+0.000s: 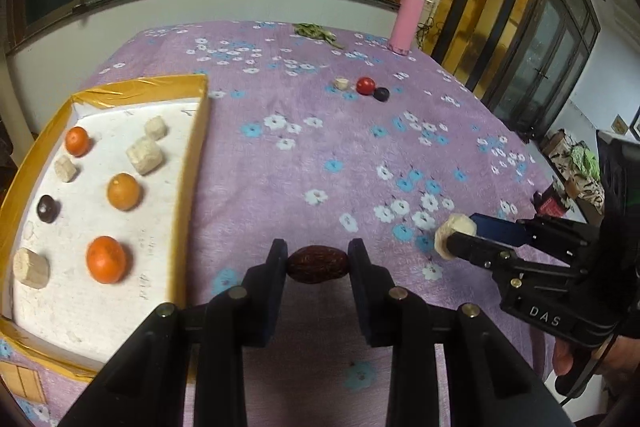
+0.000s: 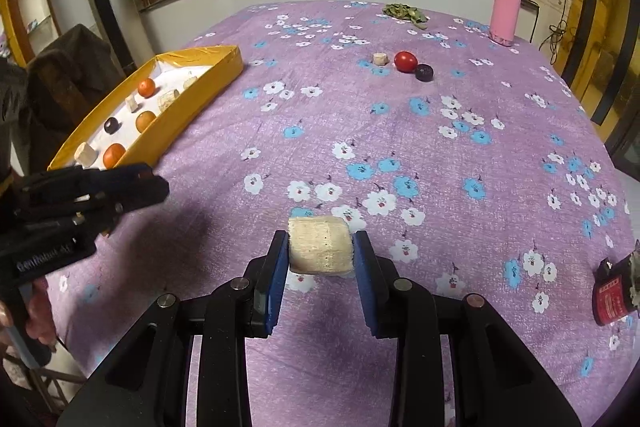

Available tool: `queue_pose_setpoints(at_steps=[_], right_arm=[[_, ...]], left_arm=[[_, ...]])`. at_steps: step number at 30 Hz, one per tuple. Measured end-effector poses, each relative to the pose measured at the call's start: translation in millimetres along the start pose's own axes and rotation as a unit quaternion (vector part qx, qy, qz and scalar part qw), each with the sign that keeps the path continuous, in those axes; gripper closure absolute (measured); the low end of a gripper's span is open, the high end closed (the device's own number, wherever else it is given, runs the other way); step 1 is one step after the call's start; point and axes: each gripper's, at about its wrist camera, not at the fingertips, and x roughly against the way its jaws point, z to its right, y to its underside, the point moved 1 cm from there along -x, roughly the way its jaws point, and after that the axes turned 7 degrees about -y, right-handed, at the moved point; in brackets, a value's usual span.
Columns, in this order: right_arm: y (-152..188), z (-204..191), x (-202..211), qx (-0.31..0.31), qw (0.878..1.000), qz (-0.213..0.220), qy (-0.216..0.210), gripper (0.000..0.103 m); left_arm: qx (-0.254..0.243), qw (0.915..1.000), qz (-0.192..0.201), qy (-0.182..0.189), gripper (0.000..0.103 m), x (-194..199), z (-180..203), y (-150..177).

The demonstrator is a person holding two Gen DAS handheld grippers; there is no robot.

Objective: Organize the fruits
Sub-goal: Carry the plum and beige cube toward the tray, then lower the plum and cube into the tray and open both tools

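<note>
**Both tools loaded, tray off to the left**

The yellow-rimmed tray sits at the table's left edge, partly filled. The left tool, the nearer one, is clenched on a dark red date, long axis spanning the pads. The right tool grasps a pale cylindrical chunk, farther from the tray.

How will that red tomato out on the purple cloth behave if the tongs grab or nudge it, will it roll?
The tomato looks round and smooth, so a nudge would probably send it rolling, though the soft cloth may slow it. Its glossy skin suggests it could slip between flat pads. It is likely soft, so a gentle squeeze seems wise.
</note>
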Motion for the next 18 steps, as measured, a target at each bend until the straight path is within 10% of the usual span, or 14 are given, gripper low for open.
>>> queue_pose_setpoints(at_steps=[18], right_arm=[[-87, -125, -42, 0.062, 0.995, 0.019, -0.079, 0.072]], left_arm=[[0.054, 0.9954, 0.019, -0.077, 0.069, 38, -148, -12]])
